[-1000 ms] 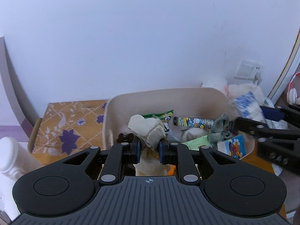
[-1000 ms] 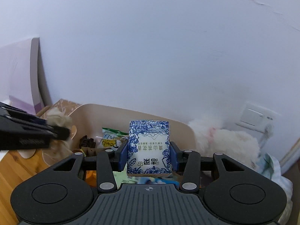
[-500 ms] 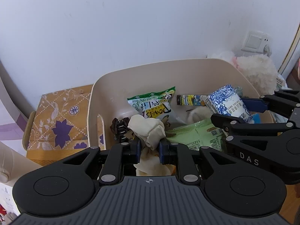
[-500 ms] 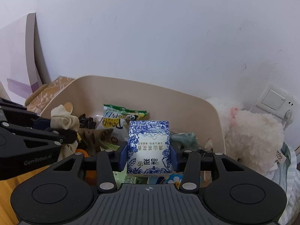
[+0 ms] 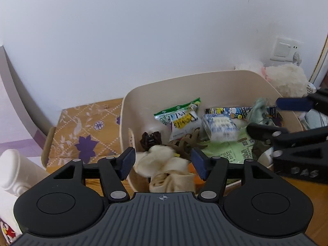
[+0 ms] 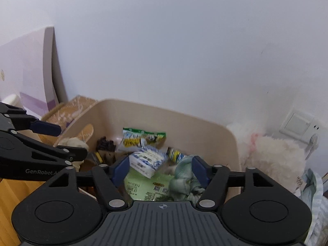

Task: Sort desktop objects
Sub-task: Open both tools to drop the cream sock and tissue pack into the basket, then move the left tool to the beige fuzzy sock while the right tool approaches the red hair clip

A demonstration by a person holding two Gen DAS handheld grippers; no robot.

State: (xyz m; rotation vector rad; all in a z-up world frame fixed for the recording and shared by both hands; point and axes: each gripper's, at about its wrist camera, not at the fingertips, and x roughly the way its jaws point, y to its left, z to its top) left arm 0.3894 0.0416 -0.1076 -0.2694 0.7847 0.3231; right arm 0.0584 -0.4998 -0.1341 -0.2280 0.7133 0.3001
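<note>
Both grippers hang over a beige bin that stands against a white wall. The left gripper has its jaws spread wide and holds nothing. Between and below its blue pads lies a cream cloth, bunched up at the bin's near edge, touching neither pad as far as can be seen.

The right gripper is likewise wide open and empty. A blue-and-white tissue pack sits tilted in the bin between its fingers, motion-blurred, resting on a pale green packet. In the left wrist view the same pack lies near the middle of the bin, with the right gripper reaching in from the right side.

Also in the bin are a green-and-white snack bag toward the back wall, a dark brown hair clip to its left, a brown knotted cloth in front of the bag, a long printed strip at the back, and a grey-green cloth just by the right gripper's right finger.

Outside the bin, a patterned orange box stands to its left, a white bottle nearer still, a fluffy white toy to the right, and a wall socket above it.
</note>
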